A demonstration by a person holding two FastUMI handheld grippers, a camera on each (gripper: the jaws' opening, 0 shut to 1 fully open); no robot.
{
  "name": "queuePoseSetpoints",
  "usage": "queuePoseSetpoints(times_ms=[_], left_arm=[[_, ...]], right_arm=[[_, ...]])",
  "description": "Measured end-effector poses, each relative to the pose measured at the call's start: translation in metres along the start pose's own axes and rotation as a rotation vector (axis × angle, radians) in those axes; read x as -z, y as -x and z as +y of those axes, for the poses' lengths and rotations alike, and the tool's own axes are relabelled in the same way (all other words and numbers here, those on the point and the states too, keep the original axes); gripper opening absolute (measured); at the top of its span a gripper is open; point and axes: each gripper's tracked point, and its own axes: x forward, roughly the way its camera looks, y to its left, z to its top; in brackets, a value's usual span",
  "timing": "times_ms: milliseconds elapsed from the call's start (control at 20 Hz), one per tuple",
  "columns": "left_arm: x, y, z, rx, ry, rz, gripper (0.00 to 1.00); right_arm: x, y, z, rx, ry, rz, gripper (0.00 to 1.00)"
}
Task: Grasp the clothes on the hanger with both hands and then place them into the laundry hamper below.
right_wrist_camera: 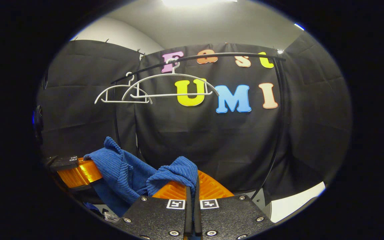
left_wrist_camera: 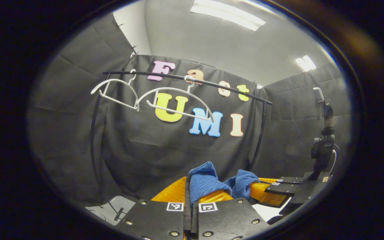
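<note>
Black cloth walls (left_wrist_camera: 78, 140) close in the booth under a pale ceiling (left_wrist_camera: 212, 40) with strip lights (left_wrist_camera: 227, 13); a patch of light floor (right_wrist_camera: 295, 200) shows at the foot of the cloth; a black clothes rail (left_wrist_camera: 185, 78) arches across the back wall, its uprights running down both sides; two bare white hangers (left_wrist_camera: 175, 103) hang from the rail side by side, overlapping. The blue ribbed garment (right_wrist_camera: 125, 173) is off the hangers, bunched and slung between the two tools, low in front of the back wall. The left tongs (left_wrist_camera: 191, 196) are closed on one fold of the cloth, which spills over the fingers; the right tongs (right_wrist_camera: 192, 190) are clamped on another fold, fingers nearly meeting. In the left gripper view a small camera mount (left_wrist_camera: 323, 140) stands on the other tool at the right.
</note>
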Motion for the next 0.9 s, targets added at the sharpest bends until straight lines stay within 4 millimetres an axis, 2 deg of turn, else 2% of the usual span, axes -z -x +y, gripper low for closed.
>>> queuePoseSetpoints(times_ms=[250,300,350,400,450,500,900], left_arm=[[0.061,-0.015,0.011,-0.046,0.001,0.089,0.01],[0.063,-0.027,0.010,-0.055,-0.015,0.105,0.01],[0.073,-0.031,0.012,-0.061,-0.031,0.120,0.00],[0.082,-0.034,0.013,-0.062,-0.046,0.134,0.03],[0.091,-0.036,0.015,-0.063,-0.057,0.150,0.00],[0.100,-0.038,0.016,-0.064,-0.066,0.165,0.03],[0.181,-0.018,0.037,-0.117,-0.080,0.293,0.01]], right_arm=[[0.056,-0.021,-0.006,-0.001,-0.019,0.098,0.02],[0.065,-0.025,-0.011,0.001,-0.022,0.117,0.02],[0.075,-0.029,-0.014,0.004,-0.024,0.136,0.02],[0.083,-0.034,-0.015,0.007,-0.028,0.153,0.02],[0.091,-0.038,-0.017,0.011,-0.028,0.169,0.02],[0.101,-0.037,-0.018,0.014,-0.027,0.186,0.02],[0.162,-0.037,-0.014,0.021,0.001,0.303,0.02]])
